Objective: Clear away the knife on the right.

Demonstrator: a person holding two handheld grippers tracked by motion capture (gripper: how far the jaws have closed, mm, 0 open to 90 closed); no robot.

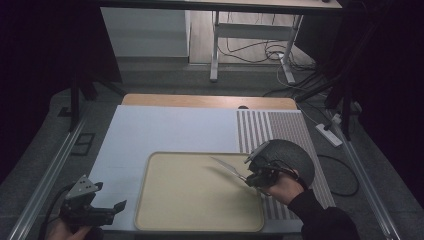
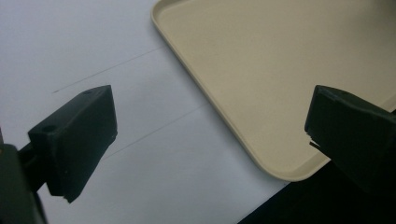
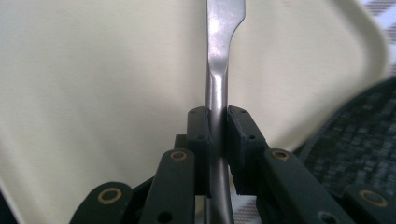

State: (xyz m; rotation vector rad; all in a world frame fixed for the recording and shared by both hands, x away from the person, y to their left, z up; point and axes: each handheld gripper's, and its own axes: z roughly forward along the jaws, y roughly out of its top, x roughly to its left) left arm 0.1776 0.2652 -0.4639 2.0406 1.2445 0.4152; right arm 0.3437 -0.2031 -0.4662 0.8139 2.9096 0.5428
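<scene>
Nearest the camera, at the bench's front left corner, the left tool [image 1: 114, 210] is held low by a hand [image 1: 62, 231] at the bottom edge of the high view. Its jaws are spread wide with nothing between them, and they point toward the front left corner of the tray [image 1: 141, 210]. In the left gripper view the two black jaws frame bare white mat [image 2: 140, 177] on one side and the tray's rounded corner [image 2: 280, 172] on the other; the tool is above them and touches neither.

Moving right, the white mat [image 1: 165, 130] covers most of the bench [image 1: 200, 101], whose wooden far edge shows beyond it. The beige tray lies on the mat's front half, close to the front edge, and its surface is bare.

Further right, the right tool [image 1: 244, 178] is above the tray's right side, near its far right corner. Its jaws are pressed together on the handle of a metal knife [image 1: 226, 167], which slants out from the jaws toward the tray's middle, its tip above the tray's far half. In the right gripper view the pads [image 3: 201, 135] clamp the slim handle [image 3: 217, 93] on both sides, and the metal widens above them against the beige tray [image 3: 93, 93]. Whether the tip touches the tray cannot be told.

Behind that tool lies a dark round mat [image 1: 295, 155] on a striped cloth [image 1: 280, 131] along the bench's right edge.
</scene>
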